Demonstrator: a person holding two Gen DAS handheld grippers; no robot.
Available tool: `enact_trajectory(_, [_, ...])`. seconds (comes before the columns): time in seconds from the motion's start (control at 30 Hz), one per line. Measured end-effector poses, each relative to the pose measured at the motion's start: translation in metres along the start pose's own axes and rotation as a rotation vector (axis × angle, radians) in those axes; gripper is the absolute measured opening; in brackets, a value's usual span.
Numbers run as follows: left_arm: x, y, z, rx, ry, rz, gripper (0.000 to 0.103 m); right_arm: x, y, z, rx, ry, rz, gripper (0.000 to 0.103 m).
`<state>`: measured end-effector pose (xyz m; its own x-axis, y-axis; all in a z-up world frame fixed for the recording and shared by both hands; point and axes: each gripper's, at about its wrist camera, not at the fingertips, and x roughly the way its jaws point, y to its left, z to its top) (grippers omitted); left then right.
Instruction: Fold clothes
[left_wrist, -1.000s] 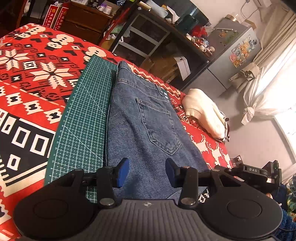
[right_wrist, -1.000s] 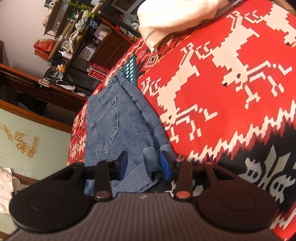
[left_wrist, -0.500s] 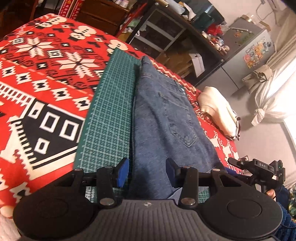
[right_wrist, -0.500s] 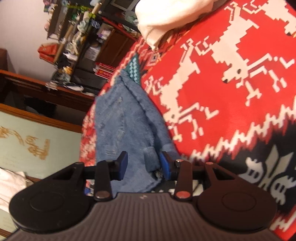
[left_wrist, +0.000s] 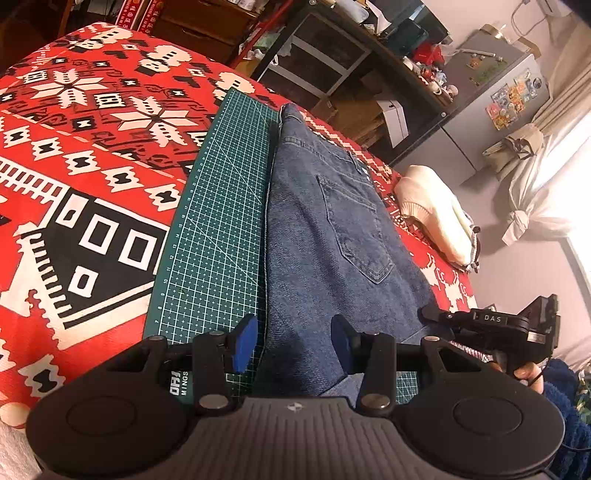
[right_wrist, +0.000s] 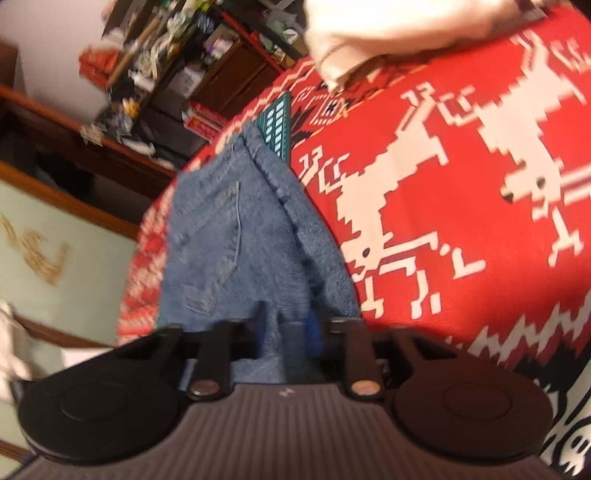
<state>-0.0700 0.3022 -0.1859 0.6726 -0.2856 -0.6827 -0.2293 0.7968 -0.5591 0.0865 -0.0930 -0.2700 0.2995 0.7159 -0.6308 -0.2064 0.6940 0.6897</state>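
left gripper (left_wrist: 293, 338) hovers spread over the jeans (left_wrist: 332, 236), right gripper (right_wrist: 286, 328) tilted sideways, pinching a denim fold

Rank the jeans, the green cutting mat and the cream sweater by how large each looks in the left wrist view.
1. Jeans, largest.
2. Green cutting mat, partly hidden under the jeans, so its true extent is unsure.
3. Cream sweater, smallest, though it lies farther from the camera.

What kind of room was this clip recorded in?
Probably a lived-in bedroom: jeans lie on a cutting mat over a red patterned blanket, beside cluttered shelves and a curtained window.
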Motion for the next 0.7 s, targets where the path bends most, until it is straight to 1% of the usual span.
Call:
enact_trajectory(0.07, [0.0,0.001,-0.001,-0.002,0.002,0.0,0.043,-0.001,0.01,-0.001,-0.053,-0.01,-0.041,0.007])
enact_trajectory(0.13, [0.0,0.001,-0.002,-0.004,0.005,0.0,0.043,-0.008,0.02,-0.002,-0.086,-0.034,-0.054,0.007])
enact_trajectory(0.23, [-0.001,0.001,-0.002,-0.003,0.004,-0.002,0.043,-0.023,0.037,0.003,-0.097,-0.072,-0.034,0.006])
enact_trajectory(0.33, [-0.004,-0.003,0.0,0.007,-0.004,-0.009,0.043,-0.046,0.051,0.015,-0.105,-0.131,-0.003,0.006])
enact_trajectory(0.43, [-0.004,-0.006,0.0,0.02,-0.004,-0.016,0.043,-0.064,0.055,0.023,-0.113,-0.166,0.01,0.006])
enact_trajectory(0.53, [-0.001,-0.009,-0.001,0.034,0.006,-0.019,0.043,-0.07,0.041,0.021,-0.092,-0.152,-0.034,0.006])
enact_trajectory(0.6, [0.002,-0.012,-0.003,0.048,0.027,-0.019,0.043,-0.059,0.025,0.016,-0.057,-0.119,-0.049,0.006])
enact_trajectory(0.7, [0.005,-0.016,-0.006,0.084,0.061,-0.009,0.043,-0.042,0.009,0.007,-0.051,-0.071,-0.071,0.006])
